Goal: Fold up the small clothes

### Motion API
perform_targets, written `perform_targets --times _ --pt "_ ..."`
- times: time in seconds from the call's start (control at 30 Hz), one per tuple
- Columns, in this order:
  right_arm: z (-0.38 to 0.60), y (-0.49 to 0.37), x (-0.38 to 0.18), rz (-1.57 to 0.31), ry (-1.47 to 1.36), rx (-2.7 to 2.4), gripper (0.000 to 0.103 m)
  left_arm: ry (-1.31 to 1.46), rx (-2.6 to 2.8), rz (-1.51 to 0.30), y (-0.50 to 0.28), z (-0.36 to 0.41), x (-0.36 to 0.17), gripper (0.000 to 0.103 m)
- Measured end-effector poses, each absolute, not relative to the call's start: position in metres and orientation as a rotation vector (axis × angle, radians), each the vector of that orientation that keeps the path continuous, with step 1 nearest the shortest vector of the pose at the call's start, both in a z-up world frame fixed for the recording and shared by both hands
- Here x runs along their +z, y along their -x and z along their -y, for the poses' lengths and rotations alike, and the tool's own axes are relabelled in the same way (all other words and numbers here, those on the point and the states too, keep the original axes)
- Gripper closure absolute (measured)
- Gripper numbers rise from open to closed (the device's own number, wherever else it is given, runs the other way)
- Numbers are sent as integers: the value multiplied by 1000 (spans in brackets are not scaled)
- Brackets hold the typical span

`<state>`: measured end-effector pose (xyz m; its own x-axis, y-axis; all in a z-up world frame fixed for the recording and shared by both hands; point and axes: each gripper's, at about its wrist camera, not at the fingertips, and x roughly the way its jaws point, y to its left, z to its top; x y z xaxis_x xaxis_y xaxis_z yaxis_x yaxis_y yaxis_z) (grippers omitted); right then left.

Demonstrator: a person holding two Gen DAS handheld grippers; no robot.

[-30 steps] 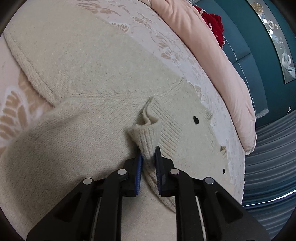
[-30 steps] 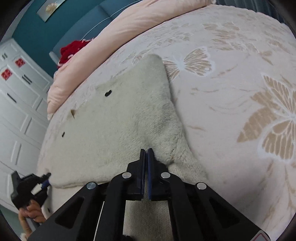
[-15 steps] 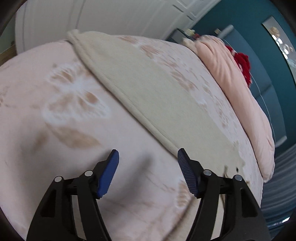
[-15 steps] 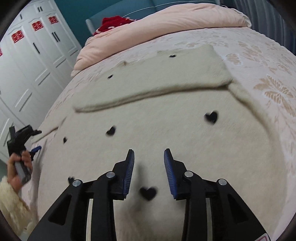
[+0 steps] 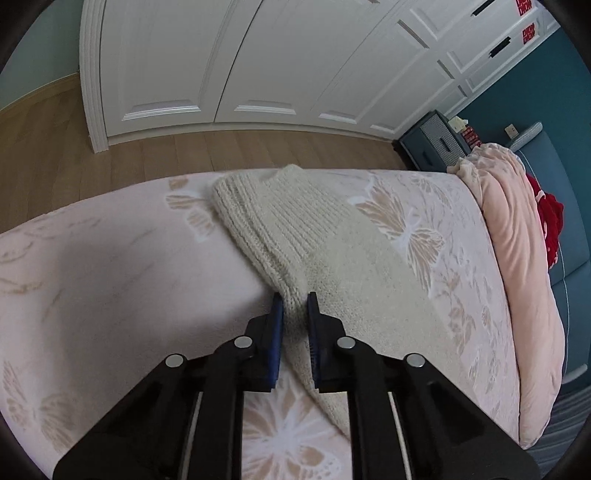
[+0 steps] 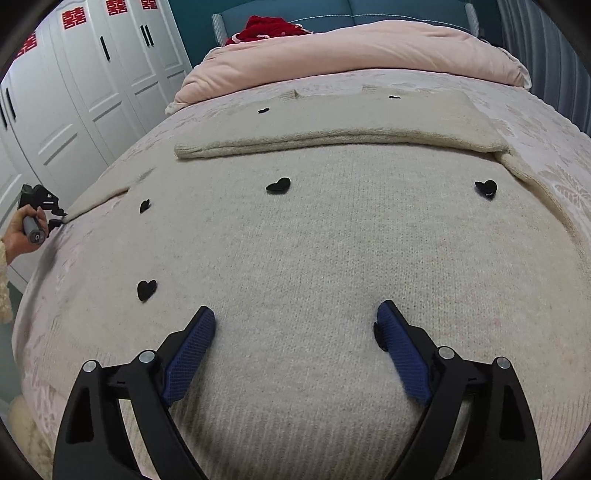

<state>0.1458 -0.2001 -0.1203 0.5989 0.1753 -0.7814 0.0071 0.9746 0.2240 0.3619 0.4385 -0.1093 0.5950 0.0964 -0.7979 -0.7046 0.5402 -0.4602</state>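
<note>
I see a cream, fuzzy knitted wool sweater (image 6: 332,240) with a ribbed cuff (image 5: 273,218); glossy white wardrobe doors (image 5: 258,55); matt wooden floor (image 5: 221,151).

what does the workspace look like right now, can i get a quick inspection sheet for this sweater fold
surface: bed with a pink butterfly-print cover.
job's things: cream sweater with black hearts, spread flat; one sleeve folded across the top; the other sleeve stretched out to the bed's left side.
clutter: pink duvet and a red item at the head of the bed.
grippers: left gripper shut on the ribbed cuff end of the outstretched sleeve; right gripper open, low over the sweater body, holding nothing.
cables: nothing seen.
surroundings: white wardrobe doors, wood floor, teal wall, blue nightstand.
</note>
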Motion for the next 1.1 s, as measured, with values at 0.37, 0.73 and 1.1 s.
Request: perform_targets --times 0.37,0.73,1.1 --pt "207 -143 -122 -900 -268 127 16 556 -107 -622 -365 -182 44 94" --pt "228 -145 -110 -914 -403 171 16 417 -317 -964 -276 5 -83 58" --pt "288 -293 -86 -940 -682 59 19 644 -114 -951 -233 -126 -120 48"
